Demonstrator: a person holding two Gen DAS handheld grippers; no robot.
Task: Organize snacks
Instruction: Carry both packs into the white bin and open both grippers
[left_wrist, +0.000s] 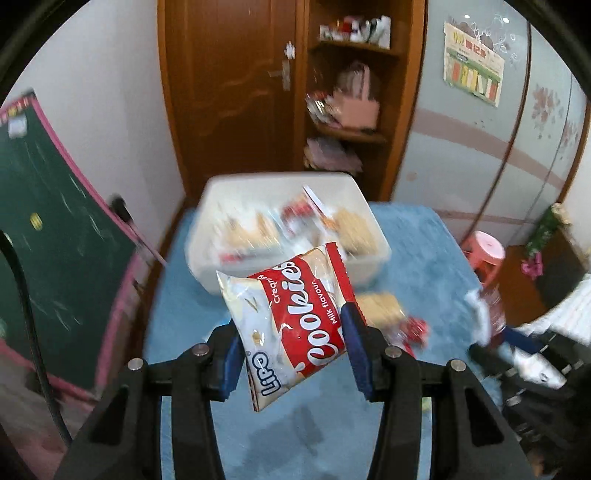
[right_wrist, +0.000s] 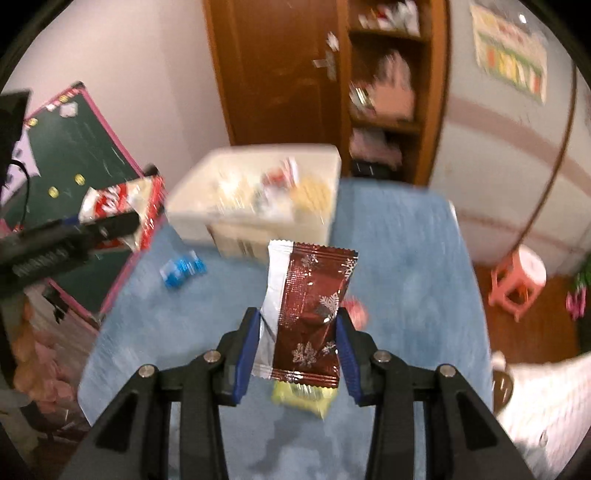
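My left gripper (left_wrist: 291, 325) is shut on a red and white cookie packet (left_wrist: 295, 325), held tilted in the air in front of the white plastic bin (left_wrist: 221, 199). Several wrapped snacks lie in the bin, blurred. In the right wrist view, my right gripper (right_wrist: 297, 314) is shut on a brown packet (right_wrist: 310, 306) with snowflakes and a silver edge, above the blue table (right_wrist: 406, 277). The bin (right_wrist: 325, 158) stands at the table's far side. At the left of that view the left gripper (right_wrist: 110, 221) shows with the cookie packet (right_wrist: 118, 199).
Loose on the blue cloth are a blue-wrapped sweet (right_wrist: 181, 271), a yellow packet (right_wrist: 303, 397), a small red sweet (right_wrist: 356, 310) and a biscuit packet (left_wrist: 380, 306). A green chalkboard (left_wrist: 55, 221) leans at the left. A pink stool (right_wrist: 517, 280) stands right, a wooden shelf (left_wrist: 351, 133) behind.
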